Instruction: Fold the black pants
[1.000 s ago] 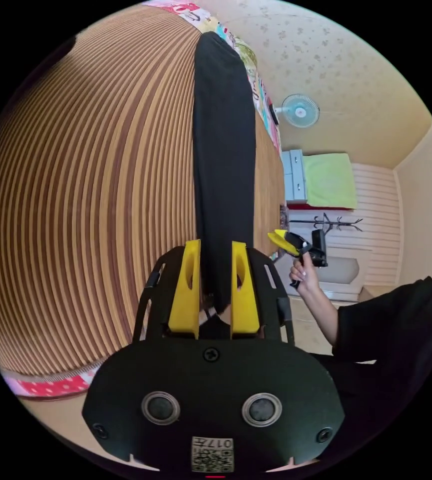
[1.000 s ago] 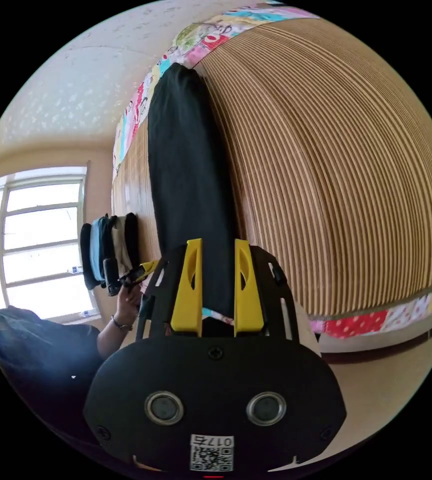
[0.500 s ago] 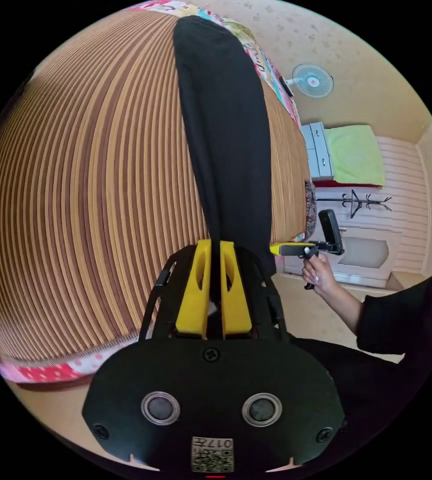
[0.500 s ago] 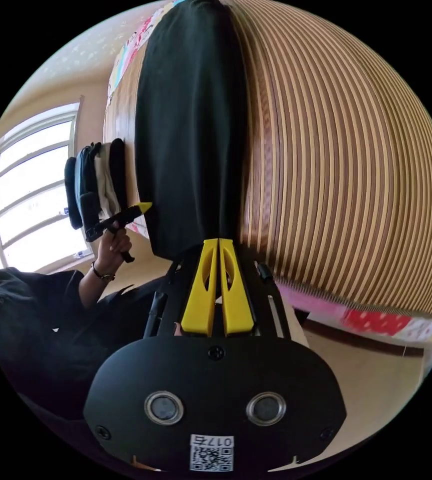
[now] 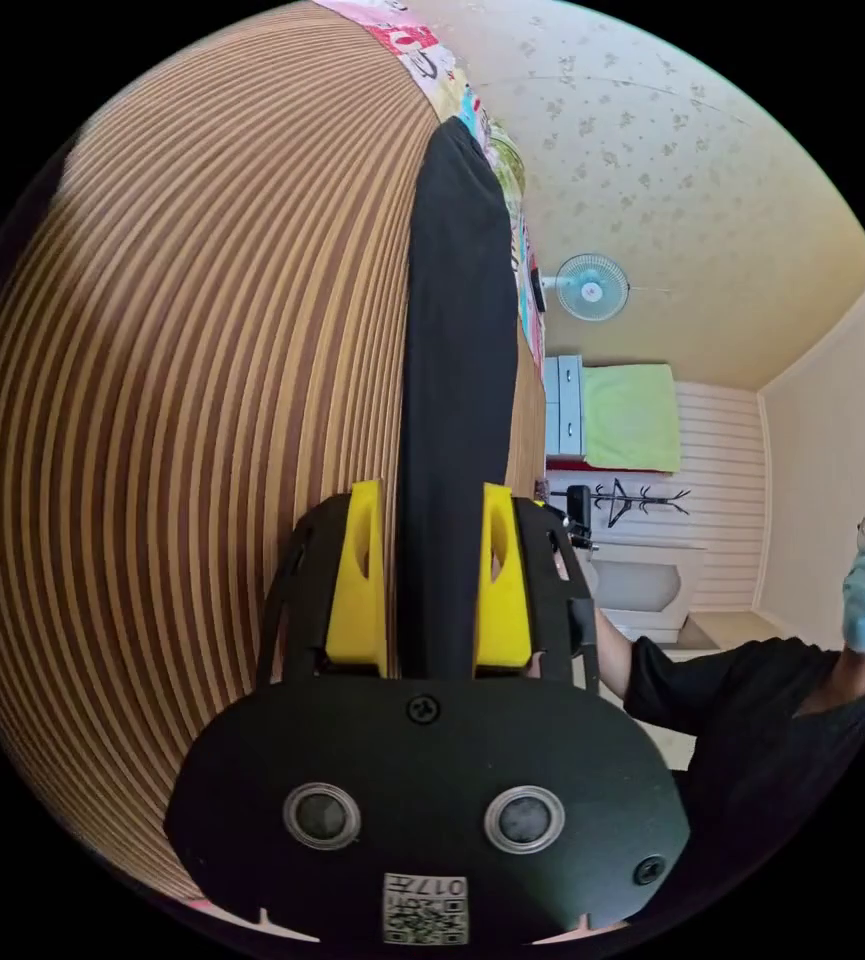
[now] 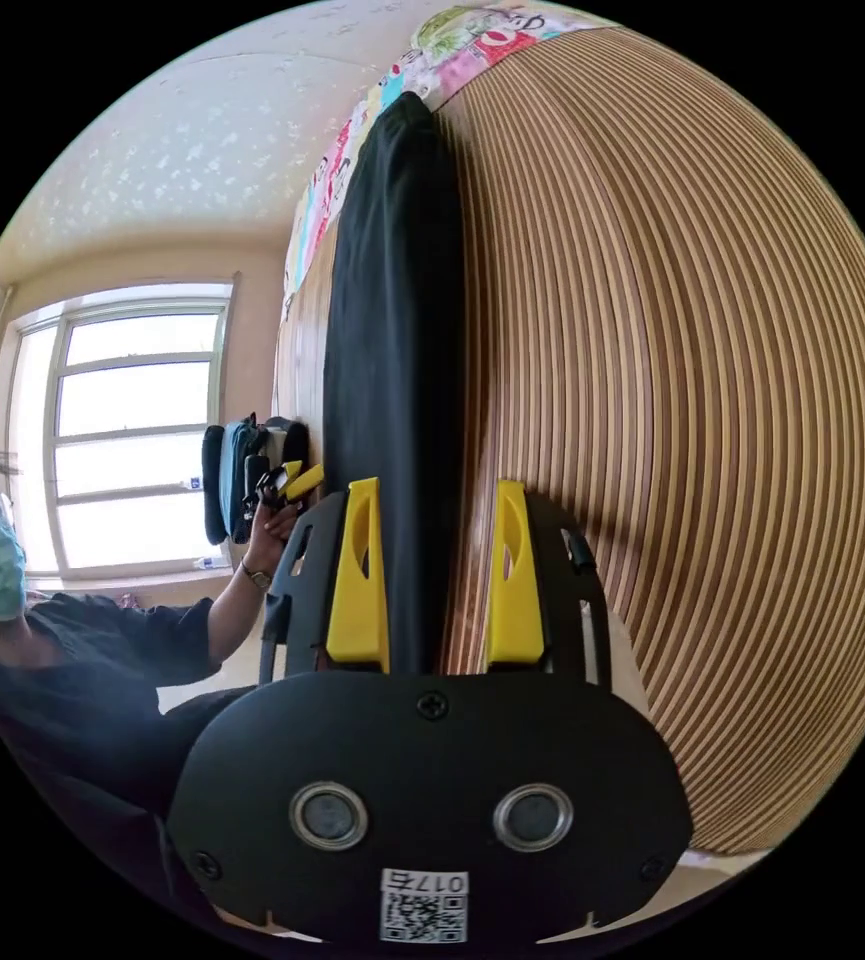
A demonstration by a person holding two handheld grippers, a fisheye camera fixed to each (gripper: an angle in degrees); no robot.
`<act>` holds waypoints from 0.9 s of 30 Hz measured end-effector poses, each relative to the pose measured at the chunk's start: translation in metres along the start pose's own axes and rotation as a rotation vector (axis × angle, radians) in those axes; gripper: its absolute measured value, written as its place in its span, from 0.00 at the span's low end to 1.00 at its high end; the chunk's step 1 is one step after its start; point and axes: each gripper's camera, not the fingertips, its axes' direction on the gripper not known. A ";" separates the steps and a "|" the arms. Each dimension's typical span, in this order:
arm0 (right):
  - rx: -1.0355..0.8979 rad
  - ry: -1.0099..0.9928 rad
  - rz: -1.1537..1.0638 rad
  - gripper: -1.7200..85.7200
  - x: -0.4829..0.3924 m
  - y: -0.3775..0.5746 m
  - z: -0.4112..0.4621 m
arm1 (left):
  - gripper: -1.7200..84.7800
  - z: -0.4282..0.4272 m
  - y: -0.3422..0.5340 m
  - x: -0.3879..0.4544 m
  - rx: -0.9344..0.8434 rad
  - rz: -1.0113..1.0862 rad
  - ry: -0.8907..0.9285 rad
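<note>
In the left gripper view, the striped mat point(image 5: 172, 400) fills the left; the black pants point(image 5: 457, 400) run up the centre, between the wide-apart jaws of the left gripper point(image 5: 430, 580). The right gripper point(image 6: 434, 575) gapes likewise over them. Both should close evenly on one edge before lifting.

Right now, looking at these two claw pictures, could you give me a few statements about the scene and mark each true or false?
1. The black pants lie stretched out on a striped mat. True.
2. The left claw is clamped shut on the pants. False: its yellow jaws stand apart, with the pants between them.
3. The right claw is open. True.
4. A fan hangs on the wall in the left gripper view. True.
5. The pants are bright red. False: they are black.
6. The window is covered by a dark curtain. False: it is bare and bright.
</note>
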 end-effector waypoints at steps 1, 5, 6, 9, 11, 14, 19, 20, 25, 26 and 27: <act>0.000 -0.005 -0.013 0.19 -0.002 -0.018 0.001 | 0.17 0.004 -0.011 0.002 -0.005 0.004 -0.003; -0.081 -0.066 -0.046 0.18 -0.010 -0.046 0.025 | 0.16 0.031 -0.045 0.020 -0.083 0.008 -0.026; -0.157 -0.061 -0.071 0.17 -0.017 -0.046 0.037 | 0.17 0.033 -0.039 0.026 -0.090 -0.001 -0.017; -0.220 -0.032 -0.095 0.16 -0.028 -0.022 0.042 | 0.17 0.037 -0.013 0.036 -0.159 0.014 -0.076; -0.220 -0.080 -0.069 0.15 -0.022 -0.009 0.038 | 0.16 0.038 -0.001 0.034 -0.164 0.014 -0.067; -0.159 -0.204 0.010 0.13 0.000 -0.008 0.031 | 0.13 0.048 0.003 0.019 -0.175 -0.034 0.006; -0.177 -0.392 0.067 0.07 0.005 -0.018 0.035 | 0.06 0.062 0.003 0.035 -0.244 0.018 0.011; -0.173 -0.417 0.050 0.06 0.000 -0.015 0.030 | 0.06 0.056 0.008 0.045 -0.227 0.070 0.080; -0.015 -0.661 -0.097 0.04 -0.081 0.038 -0.055 | 0.04 0.001 0.055 0.110 -0.105 0.250 0.284; -0.005 -0.669 -0.120 0.04 -0.096 0.046 -0.065 | 0.04 -0.013 0.072 0.137 -0.088 0.302 0.312; 0.012 -0.668 -0.167 0.04 -0.128 0.065 -0.084 | 0.04 -0.026 0.091 0.168 -0.074 0.355 0.325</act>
